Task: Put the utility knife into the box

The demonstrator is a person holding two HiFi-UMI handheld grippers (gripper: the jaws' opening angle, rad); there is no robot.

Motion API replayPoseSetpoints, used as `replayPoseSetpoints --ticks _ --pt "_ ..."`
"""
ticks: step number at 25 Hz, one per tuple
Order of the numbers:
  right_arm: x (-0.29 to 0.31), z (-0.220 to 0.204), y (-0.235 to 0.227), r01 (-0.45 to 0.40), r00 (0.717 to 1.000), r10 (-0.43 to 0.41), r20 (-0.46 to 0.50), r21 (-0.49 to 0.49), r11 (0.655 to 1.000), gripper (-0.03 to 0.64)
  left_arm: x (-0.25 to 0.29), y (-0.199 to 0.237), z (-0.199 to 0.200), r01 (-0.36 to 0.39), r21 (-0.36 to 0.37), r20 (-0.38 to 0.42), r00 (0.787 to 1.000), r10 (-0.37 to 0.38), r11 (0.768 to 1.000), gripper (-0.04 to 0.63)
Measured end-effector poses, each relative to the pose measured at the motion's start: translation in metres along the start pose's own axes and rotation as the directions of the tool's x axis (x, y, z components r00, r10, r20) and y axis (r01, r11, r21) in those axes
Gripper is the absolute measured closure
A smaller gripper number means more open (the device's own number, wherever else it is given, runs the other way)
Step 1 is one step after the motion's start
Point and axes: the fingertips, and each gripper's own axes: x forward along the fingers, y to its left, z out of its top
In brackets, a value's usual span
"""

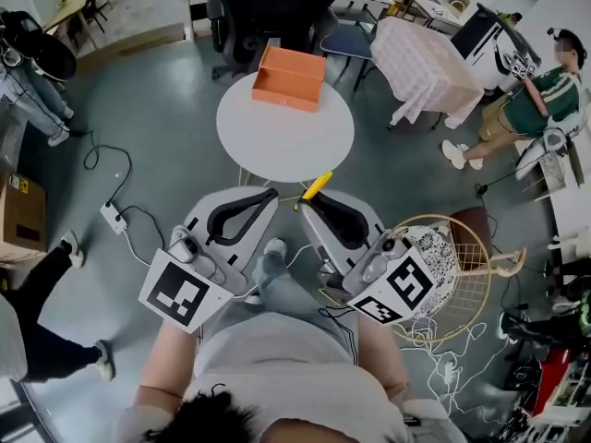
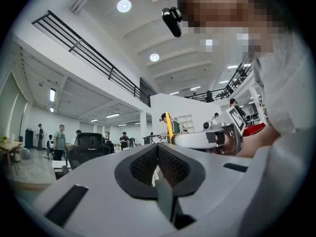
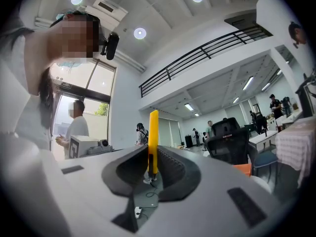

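Note:
An open orange box (image 1: 288,77) sits at the far edge of the round white table (image 1: 286,137); its corner also shows in the right gripper view (image 3: 243,169). My right gripper (image 1: 303,203) is shut on a yellow utility knife (image 1: 316,186), which sticks out past the jaw tips just short of the table's near edge. In the right gripper view the knife (image 3: 153,137) stands upright, pinched between the pads of that gripper (image 3: 151,154). My left gripper (image 1: 274,192) is shut and holds nothing; its pads (image 2: 158,148) meet at the tip. Both grippers are held close to my body.
A black office chair (image 1: 272,7) stands behind the table. A cloth-covered table (image 1: 425,58) is at the back right. A gold wire chair (image 1: 466,266) is beside my right arm. A power strip (image 1: 113,215) and cables lie on the floor at left. People stand around.

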Motion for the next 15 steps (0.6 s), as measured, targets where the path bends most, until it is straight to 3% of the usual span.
replayPoseSetpoints --ticks 15 --pt "0.082 0.0 -0.126 -0.046 0.999 0.047 -0.011 0.03 0.998 0.554 0.095 0.108 -0.016 -0.049 0.007 -0.04 0.998 0.049 0.999 0.586"
